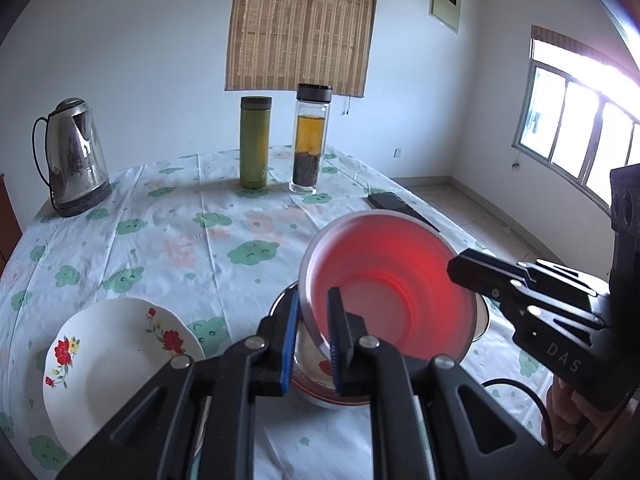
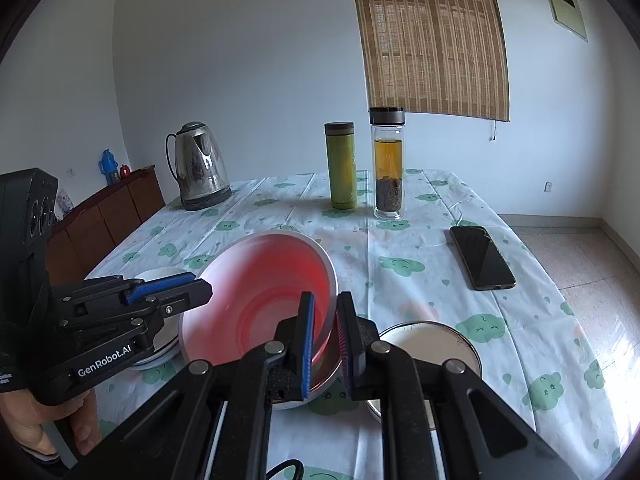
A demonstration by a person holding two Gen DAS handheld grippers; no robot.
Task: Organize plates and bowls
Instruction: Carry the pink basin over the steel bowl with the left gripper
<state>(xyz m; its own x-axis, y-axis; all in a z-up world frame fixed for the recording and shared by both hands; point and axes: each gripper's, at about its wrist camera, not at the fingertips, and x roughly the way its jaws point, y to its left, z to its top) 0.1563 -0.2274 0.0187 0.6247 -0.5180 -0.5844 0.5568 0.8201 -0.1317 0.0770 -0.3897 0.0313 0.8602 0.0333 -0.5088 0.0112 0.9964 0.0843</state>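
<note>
A translucent pink bowl (image 1: 392, 292) (image 2: 260, 292) hangs tilted above the table, held by its rim from both sides. My left gripper (image 1: 316, 336) is shut on the rim nearest it and shows in the right wrist view as the left gripper (image 2: 200, 286) at the bowl's left edge. My right gripper (image 2: 326, 336) is shut on the opposite rim and comes in from the right as the right gripper (image 1: 464, 270) in the left wrist view. Right beneath the pink bowl sits a steel bowl (image 1: 280, 306) (image 2: 296, 400). A white plate (image 1: 120, 360) with red flowers lies at the left.
A steel-rimmed white dish (image 2: 432, 344) lies to the right of the bowls. Toward the back stand a kettle (image 1: 76, 156), a green flask (image 1: 255, 142) and a glass tea bottle (image 1: 310, 140). A black phone (image 2: 482, 258) lies near the table's right edge.
</note>
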